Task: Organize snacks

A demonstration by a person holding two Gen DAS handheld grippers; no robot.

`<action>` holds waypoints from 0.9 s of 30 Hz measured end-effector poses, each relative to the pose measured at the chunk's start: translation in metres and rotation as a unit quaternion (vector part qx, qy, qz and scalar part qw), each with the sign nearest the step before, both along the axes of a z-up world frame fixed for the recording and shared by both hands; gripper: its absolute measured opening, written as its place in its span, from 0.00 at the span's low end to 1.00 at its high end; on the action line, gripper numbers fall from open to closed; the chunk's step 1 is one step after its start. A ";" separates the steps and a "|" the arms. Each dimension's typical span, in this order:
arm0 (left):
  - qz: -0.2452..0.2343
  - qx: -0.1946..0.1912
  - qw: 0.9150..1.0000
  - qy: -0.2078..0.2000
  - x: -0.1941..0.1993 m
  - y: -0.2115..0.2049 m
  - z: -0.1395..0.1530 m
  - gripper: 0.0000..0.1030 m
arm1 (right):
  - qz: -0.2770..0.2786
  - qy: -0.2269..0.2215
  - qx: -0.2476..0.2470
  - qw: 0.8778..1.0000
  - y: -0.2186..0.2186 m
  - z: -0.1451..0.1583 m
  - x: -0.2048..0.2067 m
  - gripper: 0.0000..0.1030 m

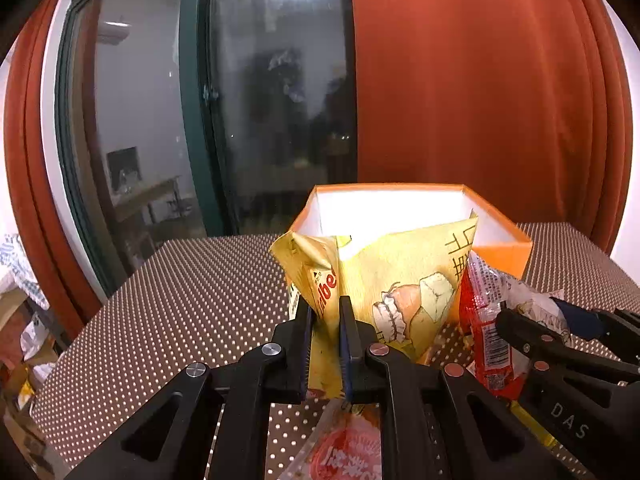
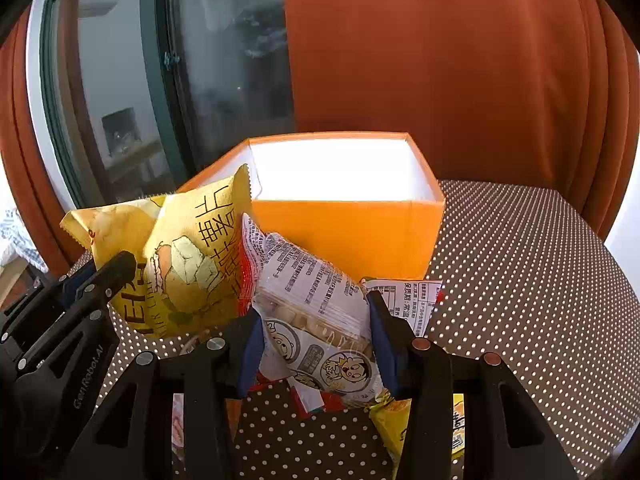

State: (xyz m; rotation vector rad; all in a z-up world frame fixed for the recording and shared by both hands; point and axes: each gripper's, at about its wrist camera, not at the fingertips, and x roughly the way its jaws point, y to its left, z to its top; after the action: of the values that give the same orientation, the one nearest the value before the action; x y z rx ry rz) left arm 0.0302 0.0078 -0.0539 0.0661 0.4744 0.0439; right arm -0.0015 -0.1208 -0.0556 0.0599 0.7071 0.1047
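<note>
Both busy, left gripper [image 1: 325, 320] fingers pinching crinkly yellow bag [image 1: 400, 280], right gripper [image 2: 316, 344] clamping clear-ish, prob. cracker packet [image 2: 316, 304], orange box [image 2: 348, 240] behind.

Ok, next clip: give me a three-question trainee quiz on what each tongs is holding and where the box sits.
1. True or false: the left tongs grip the yellow snack bag.
2. The right tongs hold: A) a white cartoon-print packet B) nothing C) the orange box.
3. Fill in: the box stands ____ the held snacks.

Key: 1 true; 2 A; 3 behind.
</note>
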 end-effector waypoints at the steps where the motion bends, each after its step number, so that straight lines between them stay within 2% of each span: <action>1: -0.001 0.000 1.000 -0.005 0.000 0.000 0.004 0.08 | 0.000 -0.002 0.002 1.000 -0.001 0.003 0.000 0.48; 17: -0.004 0.001 0.996 -0.085 0.001 -0.004 0.081 0.08 | 0.013 -0.072 0.014 0.997 -0.015 0.065 0.003 0.48; 27: -0.011 0.000 0.992 -0.125 0.029 0.000 0.111 0.08 | 0.020 -0.105 0.029 0.994 -0.021 0.091 0.029 0.48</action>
State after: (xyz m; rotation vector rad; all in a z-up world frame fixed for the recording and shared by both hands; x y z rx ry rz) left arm 0.0588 0.0075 0.0572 0.0648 0.2231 0.0291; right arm 0.0271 -0.1417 0.0349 0.0896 0.4952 0.1684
